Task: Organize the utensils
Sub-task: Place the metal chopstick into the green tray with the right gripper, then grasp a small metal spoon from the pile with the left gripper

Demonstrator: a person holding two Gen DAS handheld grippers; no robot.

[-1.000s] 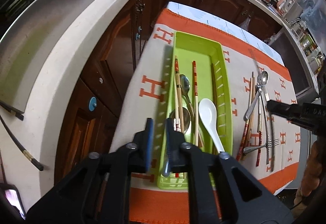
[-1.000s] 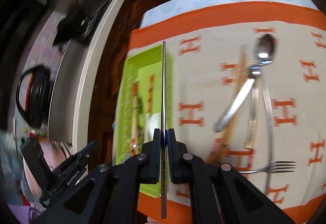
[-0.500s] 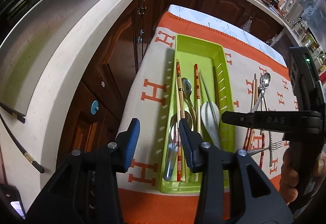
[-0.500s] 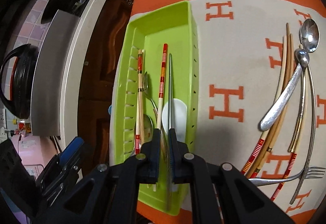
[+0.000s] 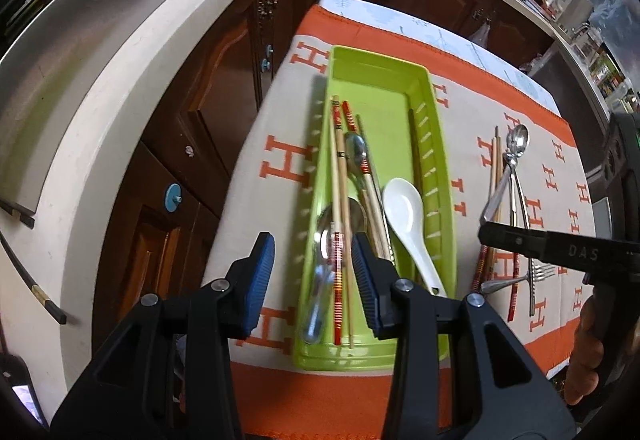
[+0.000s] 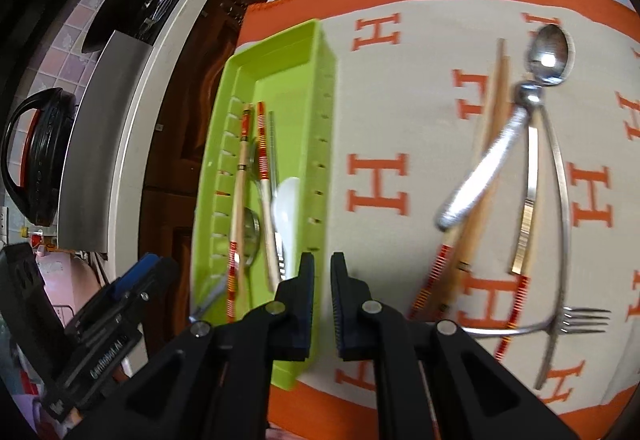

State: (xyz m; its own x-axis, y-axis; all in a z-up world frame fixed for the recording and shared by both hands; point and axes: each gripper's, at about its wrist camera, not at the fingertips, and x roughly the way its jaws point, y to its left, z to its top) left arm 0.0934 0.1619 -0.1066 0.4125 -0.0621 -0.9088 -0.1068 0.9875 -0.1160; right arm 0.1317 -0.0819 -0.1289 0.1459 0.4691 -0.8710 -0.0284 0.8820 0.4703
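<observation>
Both tools empty: left tool (image 5: pixel 313 272) agape, right tool (image 6: pixel 322 294) ajar.

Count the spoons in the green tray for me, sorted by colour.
In the green tray:
White spoon: 1
Silver metal spoons, a small one and a larger one partly under chopsticks: 2
Total: 3 spoons
</observation>
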